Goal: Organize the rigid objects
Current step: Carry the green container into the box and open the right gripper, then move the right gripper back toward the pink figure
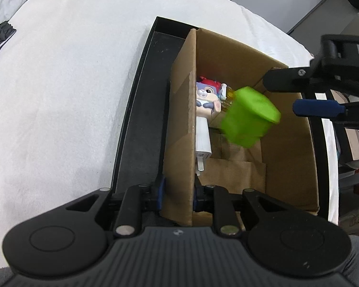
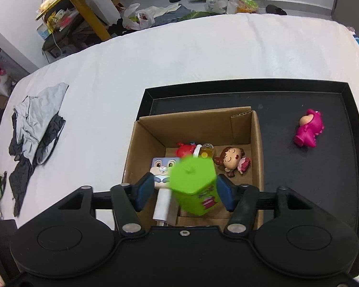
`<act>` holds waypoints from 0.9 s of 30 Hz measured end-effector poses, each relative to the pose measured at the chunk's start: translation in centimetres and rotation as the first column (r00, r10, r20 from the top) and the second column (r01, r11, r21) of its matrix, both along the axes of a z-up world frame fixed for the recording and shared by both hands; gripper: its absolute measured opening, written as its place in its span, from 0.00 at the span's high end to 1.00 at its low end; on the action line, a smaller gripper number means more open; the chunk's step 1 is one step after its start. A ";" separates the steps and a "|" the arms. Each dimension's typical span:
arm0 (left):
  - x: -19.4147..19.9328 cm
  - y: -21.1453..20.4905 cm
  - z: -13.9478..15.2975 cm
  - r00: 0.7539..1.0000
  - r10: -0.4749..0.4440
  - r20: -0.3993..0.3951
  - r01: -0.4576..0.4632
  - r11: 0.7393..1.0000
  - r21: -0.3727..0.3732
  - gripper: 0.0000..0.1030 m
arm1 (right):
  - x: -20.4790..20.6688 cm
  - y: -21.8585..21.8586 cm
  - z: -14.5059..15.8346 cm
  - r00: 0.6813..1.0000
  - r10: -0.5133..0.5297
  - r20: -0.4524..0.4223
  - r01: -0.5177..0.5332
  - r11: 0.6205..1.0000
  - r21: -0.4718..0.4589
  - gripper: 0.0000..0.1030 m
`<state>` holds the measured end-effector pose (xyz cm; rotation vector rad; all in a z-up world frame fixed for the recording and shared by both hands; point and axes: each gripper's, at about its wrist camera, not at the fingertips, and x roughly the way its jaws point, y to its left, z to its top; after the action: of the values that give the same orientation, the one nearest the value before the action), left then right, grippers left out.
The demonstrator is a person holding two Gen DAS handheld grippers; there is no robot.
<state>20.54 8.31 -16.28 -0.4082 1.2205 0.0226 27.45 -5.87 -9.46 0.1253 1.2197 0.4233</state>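
A cardboard box (image 2: 256, 143) stands in a black tray (image 2: 299, 88). My left gripper (image 1: 178, 191) is shut on the box's left wall (image 1: 182, 119), one blue pad on each side. A lime-green lidded container (image 2: 193, 186), blurred, sits tilted over the box's inside between the pads of my right gripper (image 2: 184, 191). That gripper is open, with a clear gap at its left pad (image 2: 146, 189). In the left wrist view the green container (image 1: 249, 117) lies left of the right gripper's fingers (image 1: 316, 107). In the box lie a rabbit-face charger (image 2: 162, 165), a red toy (image 2: 184, 149), a yellow bottle (image 2: 207, 150) and a doll (image 2: 232, 160).
A pink toy figure (image 2: 310, 129) lies on the tray floor right of the box. The tray rests on a white-covered table (image 2: 179, 47). Grey and black clothes (image 2: 36, 119) are piled at the table's left. Bags and clutter lie on the floor beyond the far edge.
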 end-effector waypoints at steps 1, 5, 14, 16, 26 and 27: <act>0.0 0.1 0.0 1.000 0.003 -0.001 -0.003 1.000 -0.003 0.80 | 0.0 0.0 0.1 1.000 0.000 0.001 0.000 1.000 -0.003 0.41; -0.2 0.0 0.0 1.000 0.000 0.002 0.000 1.000 -0.006 0.79 | -0.2 -0.2 0.5 1.000 -0.003 0.003 0.003 1.000 -0.012 0.38; -0.2 -0.1 0.1 1.000 -0.005 -0.004 0.005 1.000 0.008 0.80 | -1.2 -1.8 0.6 1.000 -0.009 -0.026 0.009 1.000 -0.002 0.34; -0.1 -0.2 0.1 1.000 -0.003 -0.005 0.003 1.000 0.012 0.80 | -1.4 -2.2 0.6 0.999 -0.012 -0.033 0.012 1.000 0.006 0.33; -0.1 -0.6 0.3 1.000 0.005 -0.007 -0.005 0.999 0.033 0.80 | -1.5 -4.8 1.7 0.999 -0.036 -0.017 0.037 0.997 0.062 0.30; -0.1 -0.7 0.3 1.000 0.006 -0.007 -0.006 0.999 0.035 0.80 | -1.5 -5.1 1.7 0.999 -0.039 -0.015 0.040 0.997 0.068 0.30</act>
<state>20.42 7.64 -16.01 -0.3816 1.2246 0.0511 25.95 -11.01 -7.71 0.2108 1.2152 0.4298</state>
